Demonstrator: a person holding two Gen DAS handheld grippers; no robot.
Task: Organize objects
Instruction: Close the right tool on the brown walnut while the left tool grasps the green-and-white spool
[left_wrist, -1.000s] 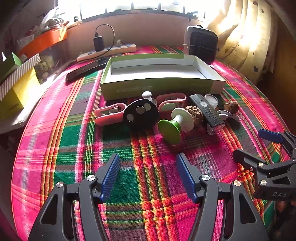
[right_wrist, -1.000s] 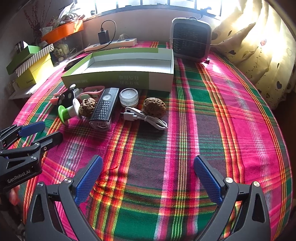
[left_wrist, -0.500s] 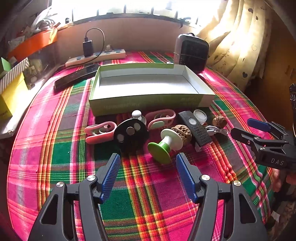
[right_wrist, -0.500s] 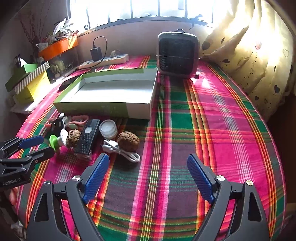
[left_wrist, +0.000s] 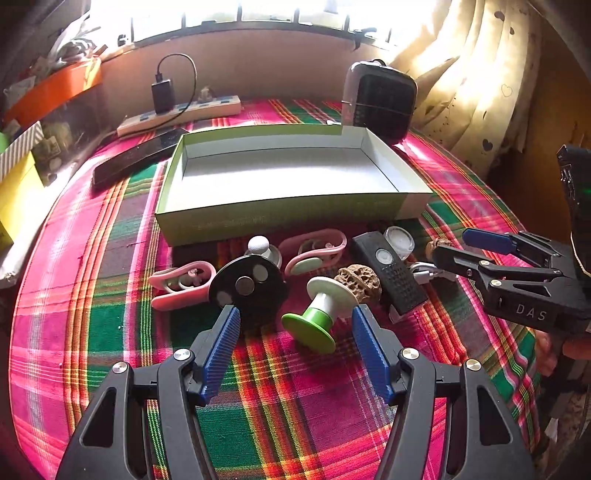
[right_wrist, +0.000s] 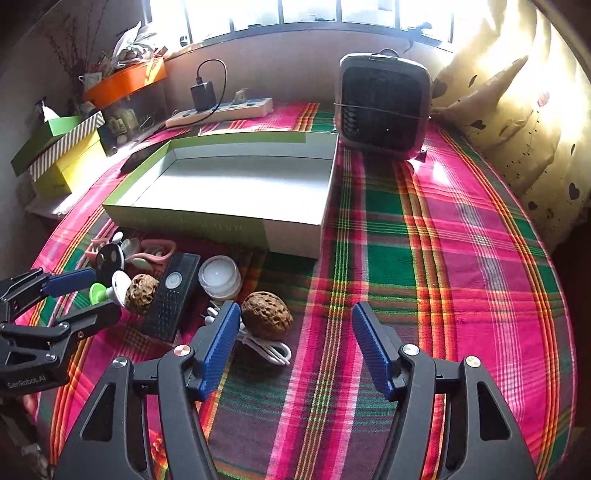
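Left wrist | left gripper (left_wrist: 295, 332) spread | green spool (left_wrist: 319, 314) between its fingertips, untouched

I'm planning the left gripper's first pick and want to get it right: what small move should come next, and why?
Probably ease the left gripper forward a little and shut on the green-and-white spool. Its jaws are open and the spool already lies between the fingertips, nearest of the row, while the box behind is empty.
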